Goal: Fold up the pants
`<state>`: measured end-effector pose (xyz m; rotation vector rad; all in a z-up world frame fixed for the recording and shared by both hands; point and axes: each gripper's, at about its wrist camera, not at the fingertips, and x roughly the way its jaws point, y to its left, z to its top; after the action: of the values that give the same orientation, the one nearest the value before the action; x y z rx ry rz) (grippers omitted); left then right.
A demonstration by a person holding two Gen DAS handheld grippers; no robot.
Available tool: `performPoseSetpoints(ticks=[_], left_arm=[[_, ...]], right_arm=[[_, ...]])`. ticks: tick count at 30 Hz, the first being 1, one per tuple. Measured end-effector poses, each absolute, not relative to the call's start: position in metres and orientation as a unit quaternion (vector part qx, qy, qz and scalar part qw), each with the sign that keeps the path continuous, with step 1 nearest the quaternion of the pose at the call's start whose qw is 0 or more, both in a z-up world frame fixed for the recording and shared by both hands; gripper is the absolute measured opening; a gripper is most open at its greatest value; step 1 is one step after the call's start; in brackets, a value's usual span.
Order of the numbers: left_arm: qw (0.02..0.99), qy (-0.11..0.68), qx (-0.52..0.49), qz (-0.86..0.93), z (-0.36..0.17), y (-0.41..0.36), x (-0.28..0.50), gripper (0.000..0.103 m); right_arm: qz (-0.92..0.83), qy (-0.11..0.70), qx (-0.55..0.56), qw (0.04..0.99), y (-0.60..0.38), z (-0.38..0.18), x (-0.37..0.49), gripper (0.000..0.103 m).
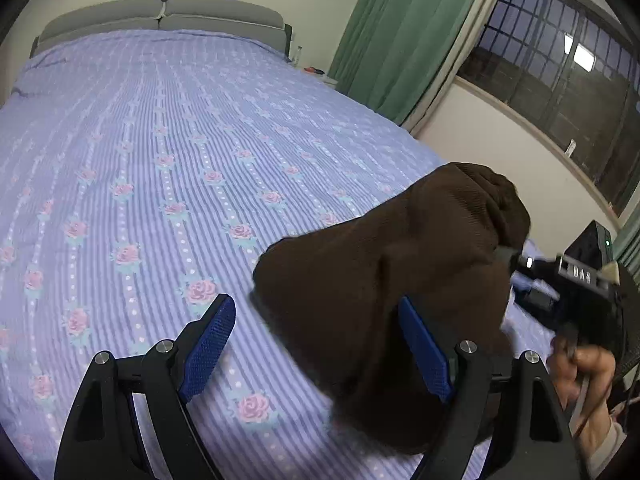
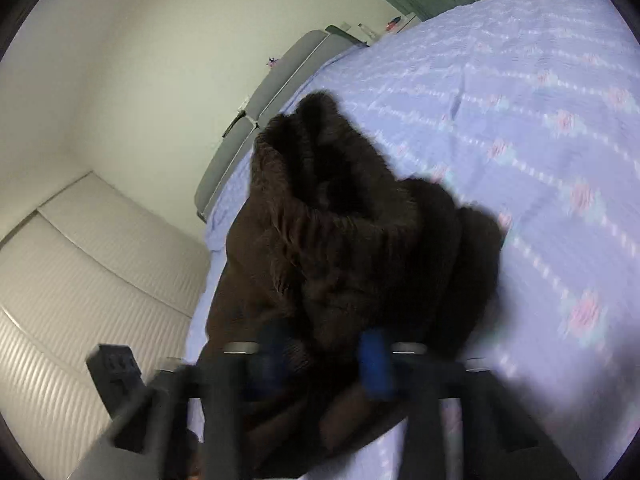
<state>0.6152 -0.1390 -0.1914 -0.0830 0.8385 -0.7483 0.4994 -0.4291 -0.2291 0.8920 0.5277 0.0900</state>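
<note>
Dark brown pants (image 1: 384, 280) hang bunched above the bed's lilac floral cover (image 1: 140, 180). In the left wrist view my left gripper (image 1: 316, 344) is open, its blue pads wide apart; the right pad (image 1: 426, 352) lies against the cloth, nothing gripped. My right gripper (image 1: 516, 260) shows at the right, holding the pants' upper edge. In the blurred right wrist view the right gripper (image 2: 324, 364) is closed on a thick bunch of the pants (image 2: 332, 220), which hang in front of the camera.
The bed cover (image 2: 540, 120) spreads wide. A grey headboard (image 1: 160, 16) stands at the far end. A green curtain (image 1: 400, 28) and barred window (image 1: 560, 80) are to the right. A white wardrobe (image 2: 80, 260) stands beside the bed.
</note>
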Motion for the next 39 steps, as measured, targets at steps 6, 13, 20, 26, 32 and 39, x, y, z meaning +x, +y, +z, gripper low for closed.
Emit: performPoseSetpoints(ticks=[6, 13, 20, 26, 32, 39], left_arm=[[0.846, 0.372, 0.047, -0.379, -0.19, -0.176, 0.592, 0.083], [0.829, 0.401, -0.022, -0.39, -0.189, -0.162, 0.615, 0.083], [0.782, 0.383, 0.028, -0.491, -0.173, -0.165, 0.647, 0.083], [0.7, 0.416, 0.052, -0.577, -0.179, -0.175, 0.685, 0.083], [0.665, 0.434, 0.114, -0.597, -0.194, -0.182, 0.693, 0.054], [0.65, 0.404, 0.125, -0.632, -0.189, -0.173, 0.677, 0.036]], right_arm=[[0.035, 0.292, 0.409, 0.864, -0.485, -0.232, 0.512, 0.02], [0.0, 0.299, 0.367, 0.881, -0.47, -0.226, 0.495, 0.051], [0.001, 0.263, 0.378, 0.888, -0.385, -0.217, 0.437, 0.072], [-0.023, 0.263, 0.363, 0.894, -0.32, -0.232, 0.436, 0.072], [-0.009, 0.237, 0.376, 0.896, -0.305, -0.25, 0.447, 0.037], [-0.019, 0.187, 0.391, 0.901, -0.306, -0.233, 0.403, 0.019]])
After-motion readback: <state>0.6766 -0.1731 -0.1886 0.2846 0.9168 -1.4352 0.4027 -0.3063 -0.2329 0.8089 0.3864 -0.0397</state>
